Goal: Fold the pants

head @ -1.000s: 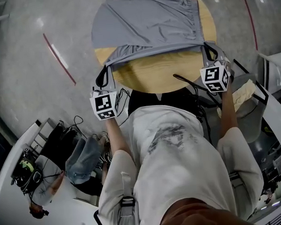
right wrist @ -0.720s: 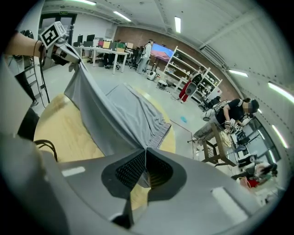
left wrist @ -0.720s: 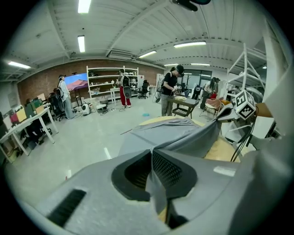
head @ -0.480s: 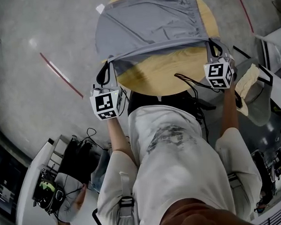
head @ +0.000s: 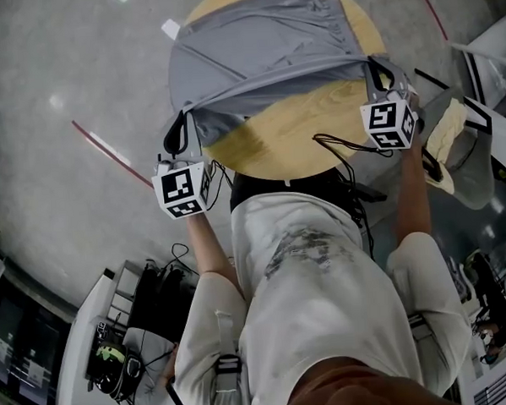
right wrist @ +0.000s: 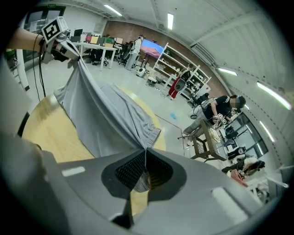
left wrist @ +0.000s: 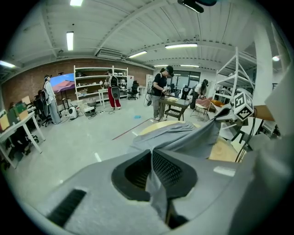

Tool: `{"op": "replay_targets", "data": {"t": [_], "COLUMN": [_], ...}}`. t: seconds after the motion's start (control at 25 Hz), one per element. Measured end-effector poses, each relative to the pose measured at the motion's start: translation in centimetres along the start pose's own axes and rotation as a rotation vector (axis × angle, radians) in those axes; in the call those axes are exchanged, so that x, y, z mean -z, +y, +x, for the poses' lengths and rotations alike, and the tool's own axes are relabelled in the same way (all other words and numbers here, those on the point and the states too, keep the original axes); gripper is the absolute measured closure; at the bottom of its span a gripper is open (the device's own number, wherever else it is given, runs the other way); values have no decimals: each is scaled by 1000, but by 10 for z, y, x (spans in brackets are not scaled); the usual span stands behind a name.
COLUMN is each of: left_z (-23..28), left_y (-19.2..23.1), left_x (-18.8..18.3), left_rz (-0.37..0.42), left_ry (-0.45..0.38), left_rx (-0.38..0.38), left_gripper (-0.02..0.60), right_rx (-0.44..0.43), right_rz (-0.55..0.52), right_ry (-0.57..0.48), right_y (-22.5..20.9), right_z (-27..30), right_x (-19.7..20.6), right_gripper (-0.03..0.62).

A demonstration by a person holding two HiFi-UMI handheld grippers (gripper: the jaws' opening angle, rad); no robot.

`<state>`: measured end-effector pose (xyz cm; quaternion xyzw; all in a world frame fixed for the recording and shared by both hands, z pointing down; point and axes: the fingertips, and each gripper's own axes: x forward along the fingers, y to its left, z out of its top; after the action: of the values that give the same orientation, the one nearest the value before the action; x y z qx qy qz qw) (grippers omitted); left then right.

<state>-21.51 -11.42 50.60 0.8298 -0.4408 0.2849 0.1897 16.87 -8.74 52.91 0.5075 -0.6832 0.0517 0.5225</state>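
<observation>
Grey pants (head: pixel 270 44) lie spread on a round wooden table (head: pixel 317 126). Their near edge is lifted and stretched taut between my two grippers. My left gripper (head: pixel 182 132) is shut on the left corner of that edge, off the table's left rim. In the left gripper view the cloth (left wrist: pixel 179 135) runs pinched through the left gripper (left wrist: pixel 151 158). My right gripper (head: pixel 378 74) is shut on the right corner, over the table's right side. The right gripper (right wrist: pixel 146 159) shows the fabric (right wrist: pixel 105 114) clamped and fanning out toward the other hand.
A black cable (head: pixel 343 146) hangs over the table's near rim. A white frame with a cream cloth (head: pixel 452 136) stands at the right. Red tape (head: pixel 106 150) marks the floor at the left. Several people, one person (left wrist: pixel 161 92) nearest, work at desks and shelves far off.
Both grippers have carried the lifted edge farther over the table, away from me. The left one has moved more. More bare wood shows under the raised cloth.
</observation>
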Motion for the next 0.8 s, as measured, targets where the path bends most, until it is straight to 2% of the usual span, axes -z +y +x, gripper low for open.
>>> {"op": "replay_targets", "data": {"t": [0.8], "left_z": [68], "left_y": [52], "left_x": [-26], "left_rz": [37], "left_ry": [50], "left_rx": [26], "left_gripper": [558], "right_rx": [19], "right_rz": [-40], "right_ry": [26], "right_y": [-27], "right_z": [64], "right_x": [-45], "right_gripper": [577]}}
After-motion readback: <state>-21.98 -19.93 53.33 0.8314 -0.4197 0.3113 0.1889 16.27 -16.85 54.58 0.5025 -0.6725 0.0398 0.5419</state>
